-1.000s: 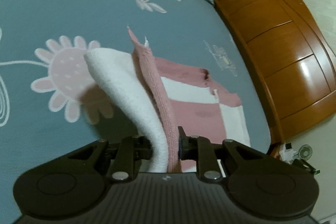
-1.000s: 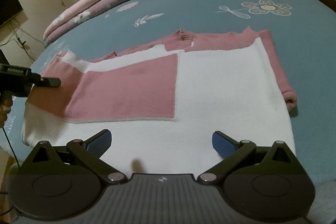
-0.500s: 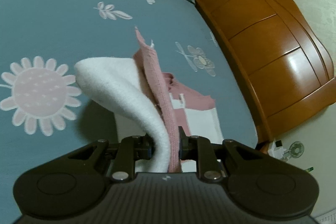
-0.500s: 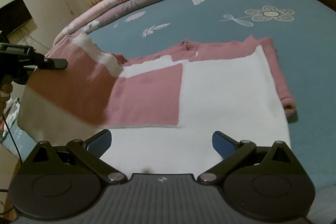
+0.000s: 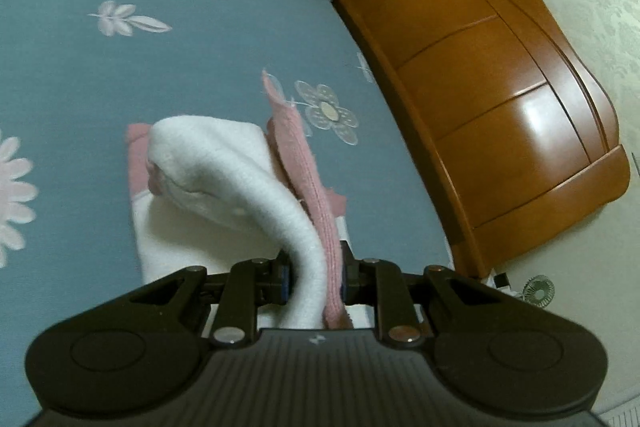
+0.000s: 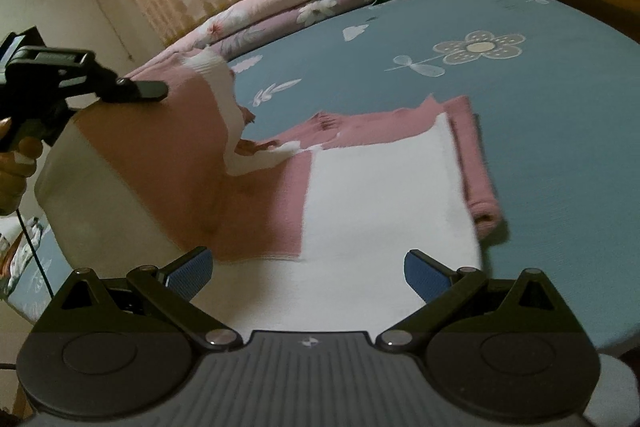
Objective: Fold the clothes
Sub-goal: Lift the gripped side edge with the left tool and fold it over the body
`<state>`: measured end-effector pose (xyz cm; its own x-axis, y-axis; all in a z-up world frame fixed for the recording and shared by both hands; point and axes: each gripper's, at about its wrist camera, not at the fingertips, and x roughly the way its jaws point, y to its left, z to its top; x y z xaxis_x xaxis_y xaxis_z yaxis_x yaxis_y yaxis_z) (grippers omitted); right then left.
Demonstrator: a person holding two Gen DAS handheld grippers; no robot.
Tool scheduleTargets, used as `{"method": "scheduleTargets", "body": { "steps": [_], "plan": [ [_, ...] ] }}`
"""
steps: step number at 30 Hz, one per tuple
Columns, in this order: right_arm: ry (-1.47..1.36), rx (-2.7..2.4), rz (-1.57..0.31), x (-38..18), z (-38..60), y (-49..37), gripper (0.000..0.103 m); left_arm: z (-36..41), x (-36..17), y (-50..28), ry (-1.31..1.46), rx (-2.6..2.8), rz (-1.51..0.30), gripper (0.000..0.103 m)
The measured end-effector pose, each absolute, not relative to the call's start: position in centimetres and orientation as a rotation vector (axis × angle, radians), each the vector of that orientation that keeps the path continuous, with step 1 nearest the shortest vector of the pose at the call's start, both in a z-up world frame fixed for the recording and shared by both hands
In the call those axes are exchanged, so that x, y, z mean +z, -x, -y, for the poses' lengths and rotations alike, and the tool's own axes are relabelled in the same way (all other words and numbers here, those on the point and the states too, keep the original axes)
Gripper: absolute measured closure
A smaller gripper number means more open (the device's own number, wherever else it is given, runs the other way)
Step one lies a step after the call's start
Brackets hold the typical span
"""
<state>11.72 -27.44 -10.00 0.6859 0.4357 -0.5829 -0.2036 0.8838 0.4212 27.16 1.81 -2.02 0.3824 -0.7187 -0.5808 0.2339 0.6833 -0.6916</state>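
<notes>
Pink-and-white knitted sweater [image 6: 372, 195] lying on a bed with a blue flowered sheet [image 6: 540, 131]. The left gripper [image 5: 314, 281] pinches one edge of the sweater, white and pink layers pressed between its fingers, and holds that side raised off the sheet while the rest lies flat. The right gripper [image 6: 308, 273] hovers over the near white hem, jaws spread wide and holding nothing. A wooden footboard [image 5: 500, 99] borders the bed; rolled quilts [image 6: 280, 7] lie along its far side.

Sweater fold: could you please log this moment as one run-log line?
step: folding sweater | left gripper: shut on sweater edge, lifted | right gripper: open, over white hem | surface: blue bedsheet
</notes>
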Motion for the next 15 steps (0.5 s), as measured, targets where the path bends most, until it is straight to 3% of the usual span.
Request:
{"method": "scheduleTargets", "body": {
  "steps": [15],
  "plan": [
    [-0.390,0.266,-0.668,-8.8,33.2,-8.3,0.000,8.4,-4.6,-30.2,0.518,-0.671,-1.102,0.084]
  ]
}}
